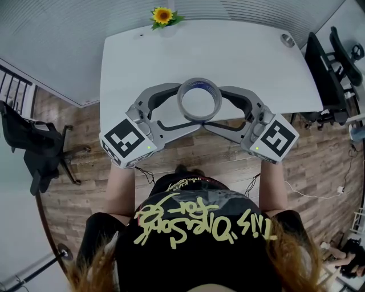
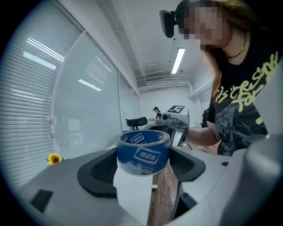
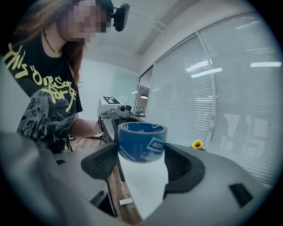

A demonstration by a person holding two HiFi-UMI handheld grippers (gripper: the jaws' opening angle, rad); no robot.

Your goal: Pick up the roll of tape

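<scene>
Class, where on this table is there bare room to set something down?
Bare: the white table from the sunflower down to the roll of tape, and both side strips. Crowded: the near edge, where the left hand-held gripper and right hand-held gripper clasp the tape.

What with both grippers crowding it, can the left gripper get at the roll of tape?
Probably yes: the roll of tape sits between the left gripper's jaws; the right gripper only flanks it.

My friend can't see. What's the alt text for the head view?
Seen from above, a roll of tape at the near edge of a white table is clasped from both sides by the left tongs and the right tongs, held by a person in a black shirt. A sunflower sits at its far edge.
</scene>
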